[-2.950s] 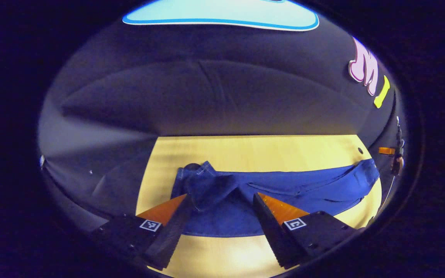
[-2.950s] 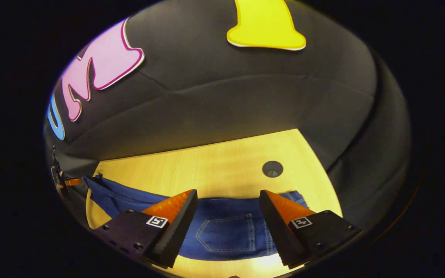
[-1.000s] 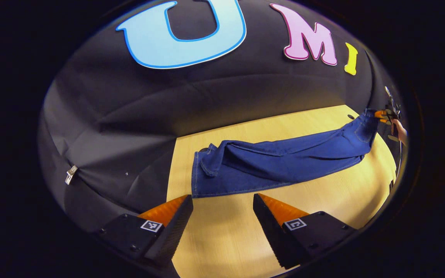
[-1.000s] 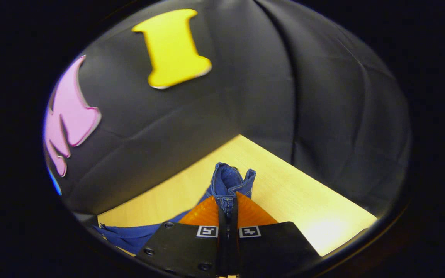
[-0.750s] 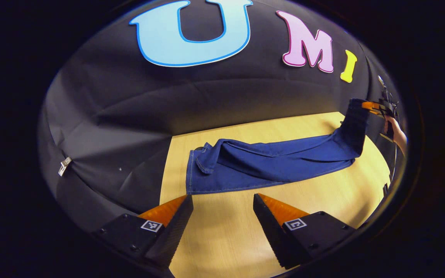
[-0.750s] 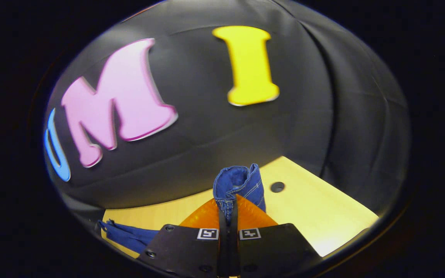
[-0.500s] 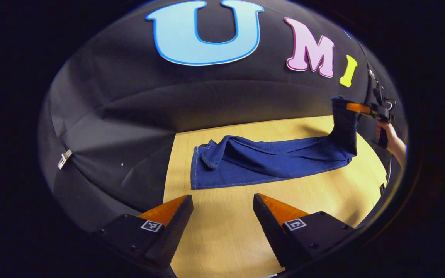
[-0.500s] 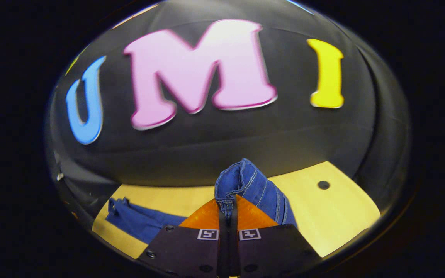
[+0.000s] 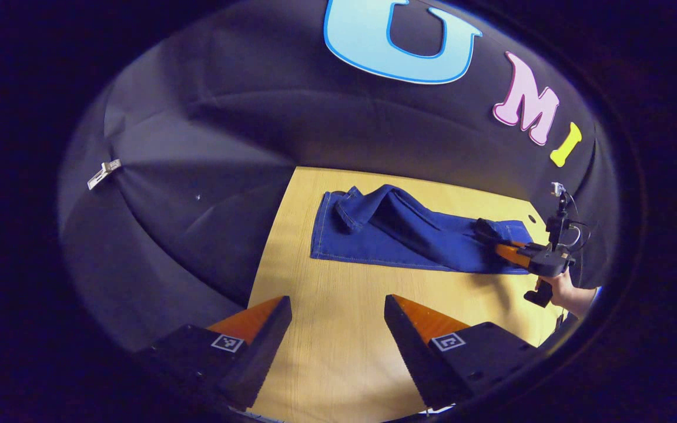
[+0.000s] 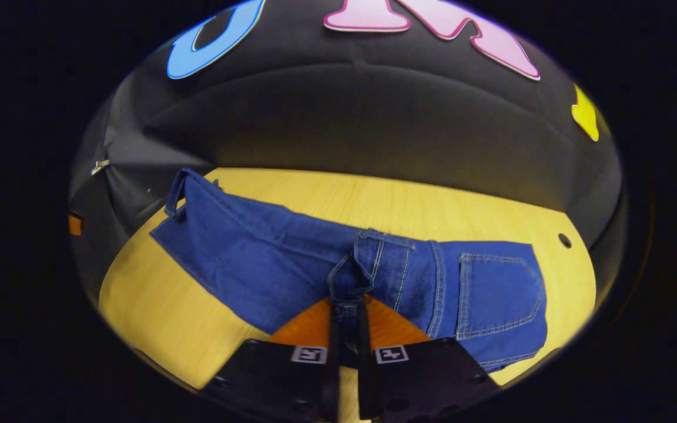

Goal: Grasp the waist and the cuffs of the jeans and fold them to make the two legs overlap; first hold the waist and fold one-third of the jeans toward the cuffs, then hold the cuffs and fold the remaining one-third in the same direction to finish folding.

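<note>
In the left gripper view, the left gripper is hovering above the bare worktop, its jaws standing wide apart and gripping nothing. It is sitting near the jeans but not touching them, probably waiting for the cuff step. The jeans are lying lengthwise across the far half of the worktop, the cuffs at the left end with one leg bunched over the other. At the far right, a hand is pointing the right gripper down and leftward onto the cloth.

In the right gripper view, the right gripper is pressing its jaws together on a pinch of the waist, a belt loop or band edge sticking up between them. This hold seems meant to carry the waist end over toward the cuffs. The waist section with its back pocket is already lying on top of the legs, so the first fold looks nearly laid.
</note>
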